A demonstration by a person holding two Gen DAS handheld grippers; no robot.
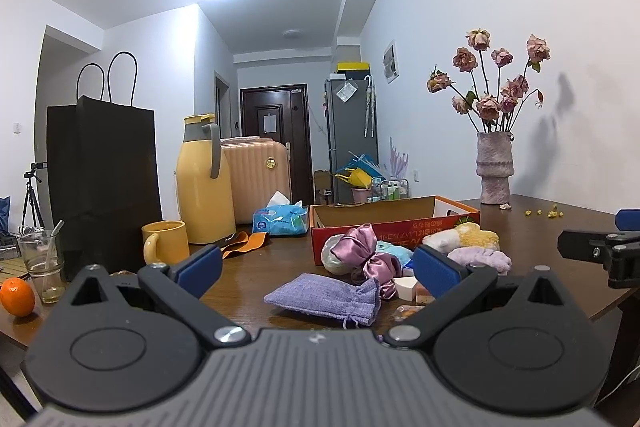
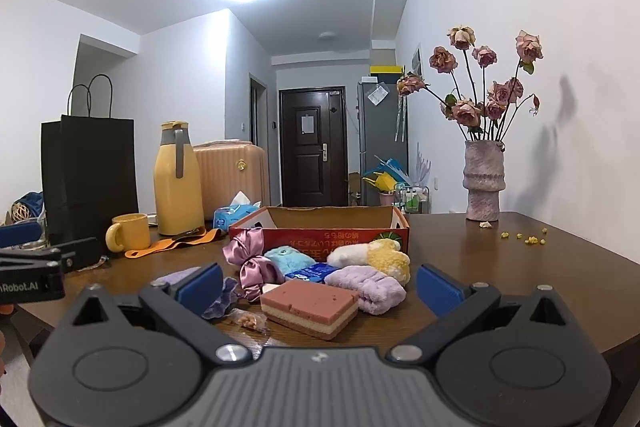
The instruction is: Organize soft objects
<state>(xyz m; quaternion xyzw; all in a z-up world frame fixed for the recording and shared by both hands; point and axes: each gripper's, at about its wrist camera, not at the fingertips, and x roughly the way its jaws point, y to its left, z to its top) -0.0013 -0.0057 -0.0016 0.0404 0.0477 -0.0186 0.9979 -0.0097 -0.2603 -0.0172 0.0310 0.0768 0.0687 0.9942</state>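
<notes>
A heap of soft things lies mid-desk before the red cardboard box [image 2: 320, 233]: satin bow scrunchie [image 2: 248, 259], lilac towel [image 2: 366, 287], layered sponge [image 2: 310, 309]. Only the left wrist view shows the whole lavender pouch [image 1: 324, 299]. Left gripper [image 1: 316, 267] and right gripper [image 2: 318, 281] fingers gape wide, empty.

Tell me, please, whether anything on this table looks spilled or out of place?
Yes: small yellow crumbs lie scattered on the table right of the vase, with a fallen petal at its base.
</notes>
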